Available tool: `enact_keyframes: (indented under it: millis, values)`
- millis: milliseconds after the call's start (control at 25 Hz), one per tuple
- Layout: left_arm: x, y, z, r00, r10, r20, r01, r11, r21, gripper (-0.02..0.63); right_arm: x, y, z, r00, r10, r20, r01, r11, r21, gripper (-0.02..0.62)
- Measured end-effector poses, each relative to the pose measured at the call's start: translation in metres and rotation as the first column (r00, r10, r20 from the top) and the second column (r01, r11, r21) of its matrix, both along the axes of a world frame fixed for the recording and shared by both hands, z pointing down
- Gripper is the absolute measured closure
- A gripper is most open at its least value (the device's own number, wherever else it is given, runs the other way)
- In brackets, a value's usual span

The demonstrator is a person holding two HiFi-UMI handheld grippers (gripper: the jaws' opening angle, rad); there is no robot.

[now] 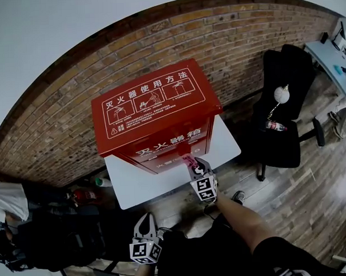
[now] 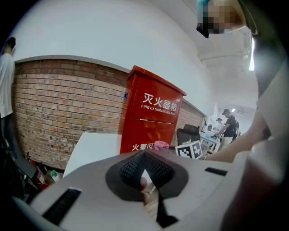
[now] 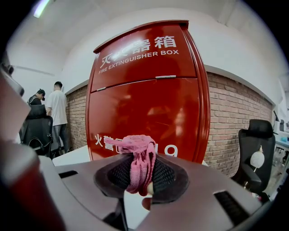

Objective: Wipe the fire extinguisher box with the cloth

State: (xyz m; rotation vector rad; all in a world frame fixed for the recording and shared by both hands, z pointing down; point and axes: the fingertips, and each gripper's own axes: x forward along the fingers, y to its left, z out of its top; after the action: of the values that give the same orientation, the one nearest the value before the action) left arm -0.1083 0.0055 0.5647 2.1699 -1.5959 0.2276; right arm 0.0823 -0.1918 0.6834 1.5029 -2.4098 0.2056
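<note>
Two hand-held grippers show in the head view. The right hand-held gripper [image 1: 191, 162] is reached forward on a bare, outstretched forearm [image 1: 245, 223] that runs up from the lower right. Its tips are at the lower front of the fire extinguisher box [image 1: 151, 104]. Its jaws are clamped on a pink cloth [image 3: 140, 162], bunched between the black ribbed pads and spilling over their top in a twisted roll. The cloth lies right at the box's front face, over the white "119" lettering; whether it presses on the metal cannot be told.

The left hand-held gripper [image 1: 144, 221] is held low and close to the person's body. It sits below the near edge of the white tabletop [image 1: 135, 190], well apart from the box and pointed up toward it. Its jaws meet at the tips with nothing between them.

The box stands upright on the tabletop in front of a brick wall [image 1: 58, 128]. It is glossy red metal and catches bright reflections. The sloped lid bears white pictograms and Chinese characters. On the front, an upper panel reads "FIRE EXTINGUISHER BOX" in white above a horizontal seam.
</note>
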Motion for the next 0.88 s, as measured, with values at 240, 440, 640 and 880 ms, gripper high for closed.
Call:
enact_keyframes:
  millis: [240, 440, 640, 880]
  values:
    - [0.003, 0.001, 0.001, 1.000, 0.004, 0.004, -0.004, 1.000, 0.001, 0.583, 0.011, -0.003, 0.000, 1.000, 0.012, -0.005, -0.012, 1.000, 0.013, 0.495]
    - [0.006, -0.001, 0.001, 1.000, 0.010, 0.008, -0.010, 1.000, -0.006, 0.583, 0.019, -0.004, 0.002, 1.000, 0.028, -0.002, -0.028, 0.999, 0.017, 0.495]
    - [0.012, -0.003, 0.001, 1.000, 0.020, 0.010, -0.020, 1.000, -0.008, 0.583, 0.029, -0.006, 0.006, 0.999, 0.045, -0.006, -0.045, 0.999, 0.010, 0.495]
    - [0.017, -0.003, 0.002, 0.999, 0.031, 0.020, -0.031, 0.999, -0.013, 0.583, 0.043, -0.008, 0.007, 0.997, 0.077, 0.014, -0.077, 0.997, 0.004, 0.495]
